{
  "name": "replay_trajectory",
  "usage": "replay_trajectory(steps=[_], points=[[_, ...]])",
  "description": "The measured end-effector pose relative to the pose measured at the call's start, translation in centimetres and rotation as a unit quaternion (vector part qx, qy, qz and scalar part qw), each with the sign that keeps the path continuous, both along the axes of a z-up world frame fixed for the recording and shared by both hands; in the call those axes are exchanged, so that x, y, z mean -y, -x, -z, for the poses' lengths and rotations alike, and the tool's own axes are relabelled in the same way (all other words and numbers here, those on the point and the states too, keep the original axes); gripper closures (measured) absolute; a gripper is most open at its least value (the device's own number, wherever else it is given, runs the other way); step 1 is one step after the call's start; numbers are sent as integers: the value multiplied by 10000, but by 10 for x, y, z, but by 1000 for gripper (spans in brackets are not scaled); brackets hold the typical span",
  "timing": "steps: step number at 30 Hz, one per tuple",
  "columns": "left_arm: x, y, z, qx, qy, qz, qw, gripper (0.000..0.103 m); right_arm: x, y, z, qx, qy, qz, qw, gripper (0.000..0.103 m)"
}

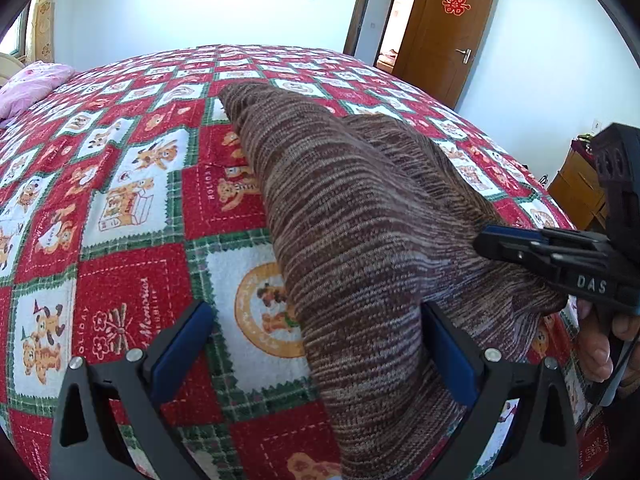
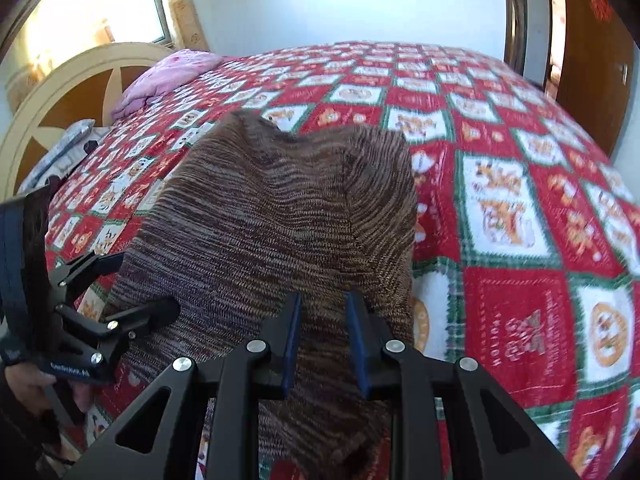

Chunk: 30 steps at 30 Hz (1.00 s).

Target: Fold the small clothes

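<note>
Left wrist view: left gripper (image 1: 316, 344) wide open around sweater (image 1: 360, 240) edge; right gripper (image 2: 322, 336) pinches sweater fabric, lifting it over bed (image 1: 120, 200), door (image 1: 448, 32) at 1 o'clock.

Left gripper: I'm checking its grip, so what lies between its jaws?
The left wrist view shows the brown knit garment draped across the right side of the left gripper's wide-open jaws, with the bedspread below.
</note>
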<state>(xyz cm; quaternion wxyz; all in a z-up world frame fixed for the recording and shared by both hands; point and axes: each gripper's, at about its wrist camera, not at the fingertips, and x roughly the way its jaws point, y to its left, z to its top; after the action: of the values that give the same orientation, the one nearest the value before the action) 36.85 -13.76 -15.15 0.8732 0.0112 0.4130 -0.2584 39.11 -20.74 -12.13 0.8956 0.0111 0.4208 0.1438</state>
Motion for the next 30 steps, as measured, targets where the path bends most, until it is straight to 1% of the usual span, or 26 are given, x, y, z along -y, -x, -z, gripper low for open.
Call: replay_trajectory(steps=[2,3,4,6,8,9,10,12,13,14,15,16,17,18,19,21,24,25,27,30], points=[[-2,-1,-3,-3,4,-56,10000,0,7,5,-8,235,-133,73,9996,77],[-4,-2,-8,19,-21,-169,9999,0,11,8,-13,382,-205,124,9990,74],[-5,-2,-15,107,-12,-232,9997,0,14,11,-16,501,-233,180,9983,71],[-9,-3,-36,520,144,-352,9979,0,18,14,-18,651,-225,256,9973,67],[-2,-13,-54,715,204,-304,9968,0,19,11,-16,637,-212,266,9974,66],[3,-20,-56,715,142,-267,9970,0,20,9,-15,601,-226,262,9976,66],[11,-31,-57,717,-52,-273,9970,0,23,7,-15,606,-254,293,9974,66],[21,-52,-46,751,-622,-562,9936,0,31,5,-18,622,-401,366,9966,66],[24,-65,-33,703,-1041,-804,9888,0,37,3,-19,612,-505,399,9961,66],[23,-77,-19,529,-1219,-922,9868,0,43,1,-21,608,-592,436,9954,66],[18,-85,-11,343,-1145,-961,9882,0,49,-2,-21,601,-658,496,9948,63],[11,-91,-6,153,-937,-1010,9903,0,56,-8,-22,539,-739,580,9941,54],[0,-96,-3,-106,-553,-1064,9927,0,60,-13,-21,457,-819,612,9937,48],[-6,-98,-2,-233,-402,-1071,9932,0,64,-20,-19,334,-956,611,9930,43],[-9,-99,-1,-295,-314,-1058,9934,0,70,-31,-15,141,-1182,612,9910,43],[-13,-93,-4,-304,-214,-1062,9936,0,76,-47,-9,-104,-1561,603,9858,43],[-24,-72,-10,-476,310,-1033,9930,0,80,-66,-1,-243,-2001,620,9775,43],[-28,-63,-9,-601,618,-966,9916,0,78,-71,1,-278,-2056,606,9764,43],[-29,-48,-8,-658,873,-908,9899,0,73,-85,7,-385,-2068,604,9758,43],[-25,-33,-10,-582,932,-802,9907,2,66,-103,16,-573,-2038,544,9758,43]])
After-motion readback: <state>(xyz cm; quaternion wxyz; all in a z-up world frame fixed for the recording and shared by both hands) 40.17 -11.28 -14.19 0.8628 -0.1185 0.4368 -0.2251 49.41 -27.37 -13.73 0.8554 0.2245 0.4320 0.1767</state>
